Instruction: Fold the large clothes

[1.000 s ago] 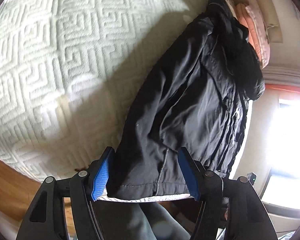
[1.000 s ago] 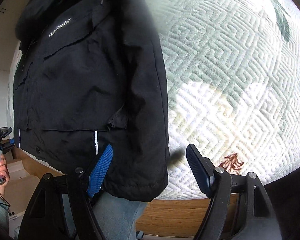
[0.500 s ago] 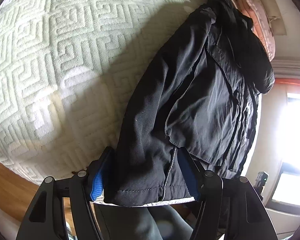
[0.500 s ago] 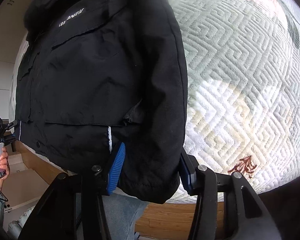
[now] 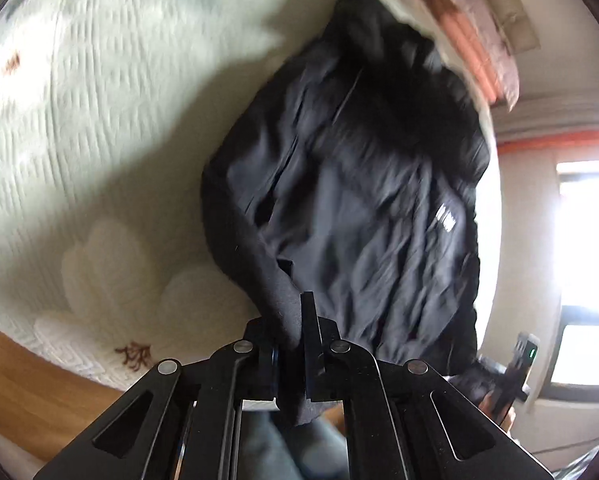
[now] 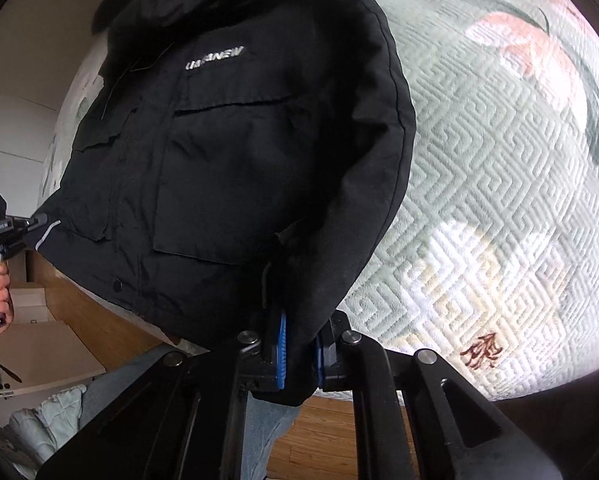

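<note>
With my left gripper (image 5: 289, 344) and right gripper (image 6: 299, 346) just clamped on the hem corners of the jacket (image 6: 239, 152) lying on the bed (image 6: 499, 184), I'd next carry the hem toward the collar.

Black jacket (image 6: 235, 168), pale green maze-patterned bedspread (image 6: 479, 200), blue-padded black tongs (image 6: 299, 344)

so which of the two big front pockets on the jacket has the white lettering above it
On the black jacket, it is the chest pocket on the side of the sleeve pinched by the right gripper, lettering just above its flap. The other pocket, past the zipper, has none.
</note>
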A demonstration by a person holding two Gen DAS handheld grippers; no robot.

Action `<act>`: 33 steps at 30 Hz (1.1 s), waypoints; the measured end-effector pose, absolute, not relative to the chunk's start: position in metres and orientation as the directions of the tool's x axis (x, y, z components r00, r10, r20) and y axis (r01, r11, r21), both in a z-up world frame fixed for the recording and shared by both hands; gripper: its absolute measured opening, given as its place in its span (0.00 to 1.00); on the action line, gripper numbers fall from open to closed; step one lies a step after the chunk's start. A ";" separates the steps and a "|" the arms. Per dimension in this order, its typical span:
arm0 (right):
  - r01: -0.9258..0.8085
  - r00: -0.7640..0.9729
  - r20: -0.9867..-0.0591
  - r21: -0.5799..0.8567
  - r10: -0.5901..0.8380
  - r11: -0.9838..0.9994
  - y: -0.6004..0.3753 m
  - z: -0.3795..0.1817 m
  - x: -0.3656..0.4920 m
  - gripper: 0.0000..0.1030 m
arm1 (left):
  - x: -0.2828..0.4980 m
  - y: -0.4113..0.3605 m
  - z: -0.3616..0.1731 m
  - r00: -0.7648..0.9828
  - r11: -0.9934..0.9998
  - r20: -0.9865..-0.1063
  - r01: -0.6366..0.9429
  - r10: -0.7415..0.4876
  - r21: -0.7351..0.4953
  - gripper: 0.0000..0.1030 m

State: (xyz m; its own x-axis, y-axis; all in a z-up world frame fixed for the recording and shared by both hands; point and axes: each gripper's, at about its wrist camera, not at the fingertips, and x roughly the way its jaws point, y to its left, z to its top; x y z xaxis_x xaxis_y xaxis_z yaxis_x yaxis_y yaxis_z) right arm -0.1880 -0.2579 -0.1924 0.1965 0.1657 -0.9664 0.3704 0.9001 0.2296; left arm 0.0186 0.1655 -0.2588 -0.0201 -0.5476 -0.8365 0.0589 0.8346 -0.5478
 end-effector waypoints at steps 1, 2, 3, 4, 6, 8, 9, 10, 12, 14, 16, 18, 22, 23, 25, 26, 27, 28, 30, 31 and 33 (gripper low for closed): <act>0.357 0.207 -0.964 0.232 0.165 0.905 -0.258 -0.179 -0.183 0.13 | 0.029 0.164 -0.248 -0.002 0.821 -0.822 0.045 -0.569 -0.568 0.08; 0.348 0.218 -0.963 0.229 0.159 0.909 -0.259 -0.166 -0.178 0.13 | 0.038 0.163 -0.240 0.014 0.811 -0.811 0.037 -0.584 -0.584 0.08; 0.344 0.231 -0.960 0.230 0.155 0.911 -0.263 -0.152 -0.172 0.13 | 0.052 0.158 -0.226 0.041 0.795 -0.794 0.034 -0.607 -0.606 0.08; 0.342 0.254 -0.955 0.237 0.154 0.909 -0.267 -0.136 -0.164 0.13 | 0.061 0.155 -0.216 0.062 0.780 -0.778 0.041 -0.626 -0.624 0.08; 0.346 0.303 -0.943 0.241 0.135 0.907 -0.278 -0.104 -0.144 0.13 | 0.090 0.143 -0.187 0.113 0.748 -0.739 0.076 -0.664 -0.660 0.08; 0.353 0.364 -0.923 0.261 0.125 0.899 -0.296 -0.074 -0.123 0.13 | 0.116 0.131 -0.161 0.151 0.720 -0.704 0.114 -0.694 -0.685 0.08; 0.354 0.397 -0.911 0.266 0.113 0.897 -0.309 -0.058 -0.110 0.13 | 0.128 0.125 -0.151 0.166 0.711 -0.692 0.135 -0.702 -0.690 0.08; 0.360 0.424 -0.900 0.271 0.103 0.893 -0.318 -0.046 -0.098 0.13 | 0.146 0.117 -0.138 0.181 0.697 -0.674 0.162 -0.717 -0.698 0.08; 0.388 0.469 -0.878 0.299 0.093 0.872 -0.346 -0.026 -0.067 0.13 | 0.180 0.103 -0.119 0.208 0.665 -0.632 0.206 -0.747 -0.718 0.09; 0.411 0.507 -0.855 0.349 0.107 0.842 -0.376 -0.018 -0.033 0.13 | 0.221 0.086 -0.104 0.235 0.643 -0.600 0.238 -0.765 -0.727 0.10; 0.429 0.530 -0.845 0.341 0.072 0.836 -0.401 -0.018 0.004 0.14 | 0.257 0.068 -0.104 0.254 0.633 -0.581 0.270 -0.773 -0.725 0.12; 0.479 0.525 -0.849 0.353 0.060 0.804 -0.430 -0.036 0.045 0.15 | 0.295 0.045 -0.122 0.260 0.647 -0.593 0.265 -0.762 -0.715 0.14; 0.579 0.437 -0.899 0.317 0.042 0.752 -0.464 -0.105 0.106 0.19 | 0.358 0.003 -0.199 0.223 0.710 -0.674 0.195 -0.704 -0.677 0.17; 0.601 0.392 -0.919 0.289 0.039 0.745 -0.470 -0.127 0.117 0.20 | 0.370 -0.005 -0.223 0.200 0.723 -0.695 0.169 -0.691 -0.670 0.17; 0.636 0.308 -0.950 0.243 0.048 0.733 -0.466 -0.170 0.132 0.21 | 0.384 -0.014 -0.262 0.145 0.737 -0.723 0.139 -0.675 -0.661 0.17; 0.644 0.277 -0.959 0.231 0.059 0.729 -0.465 -0.185 0.137 0.21 | 0.391 -0.015 -0.283 0.098 0.730 -0.724 0.112 -0.683 -0.674 0.19; 0.649 0.268 -0.961 0.235 0.072 0.724 -0.465 -0.197 0.139 0.22 | 0.395 -0.012 -0.298 0.060 0.703 -0.701 0.082 -0.711 -0.706 0.19; 0.649 0.274 -0.959 0.242 0.075 0.722 -0.464 -0.199 0.137 0.22 | 0.395 -0.007 -0.308 0.036 0.676 -0.675 0.057 -0.737 -0.735 0.19; 0.647 0.300 -0.949 0.281 0.102 0.709 -0.472 -0.191 0.132 0.22 | 0.404 0.006 -0.316 -0.009 0.611 -0.611 0.009 -0.792 -0.792 0.20; 0.648 0.318 -0.941 0.306 0.117 0.697 -0.478 -0.185 0.126 0.22 | 0.409 0.013 -0.313 -0.031 0.586 -0.586 0.004 -0.810 -0.810 0.20; 0.650 0.359 -0.922 0.358 0.144 0.670 -0.496 -0.168 0.110 0.22 | 0.420 0.022 -0.300 -0.057 0.562 -0.562 0.024 -0.825 -0.827 0.22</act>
